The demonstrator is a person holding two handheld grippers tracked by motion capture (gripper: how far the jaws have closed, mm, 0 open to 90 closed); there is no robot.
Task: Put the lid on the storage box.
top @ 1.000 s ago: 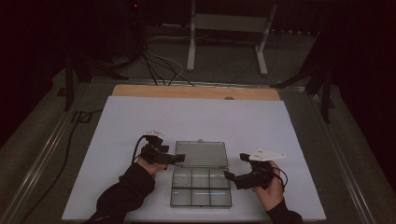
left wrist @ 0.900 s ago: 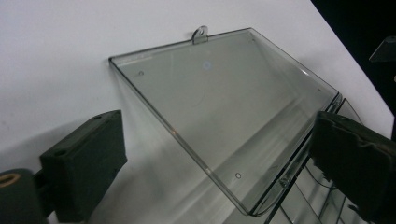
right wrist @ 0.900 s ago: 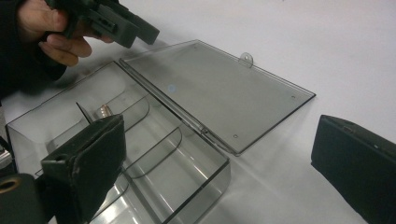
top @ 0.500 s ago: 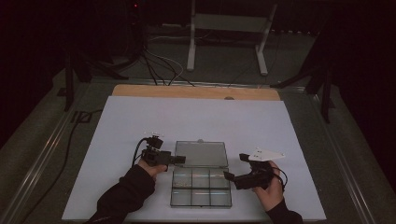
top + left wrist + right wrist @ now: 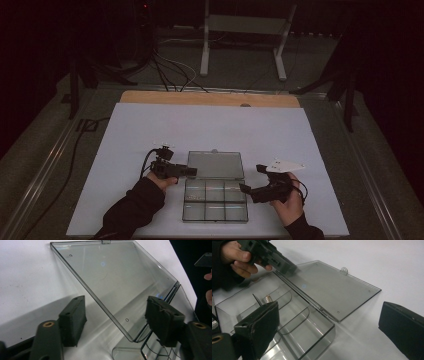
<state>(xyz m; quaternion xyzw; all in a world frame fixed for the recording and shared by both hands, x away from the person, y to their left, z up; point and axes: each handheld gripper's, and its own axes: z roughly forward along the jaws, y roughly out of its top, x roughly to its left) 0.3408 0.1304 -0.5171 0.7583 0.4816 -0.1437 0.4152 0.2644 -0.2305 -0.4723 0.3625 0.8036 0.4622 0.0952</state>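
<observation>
Two jaws of the left hand-held gripper (image 5: 113, 322) have just been closing around the clear lid's (image 5: 110, 282) corner, untouched yet; square up, then pinch gently.

— How does the left gripper (image 5: 192, 171) stand?
— Held level, pointing right; its jaws have just been closing and stand partly apart.
— And the right gripper (image 5: 243, 189)?
— Near right, pointing left, jaws wide apart.
</observation>
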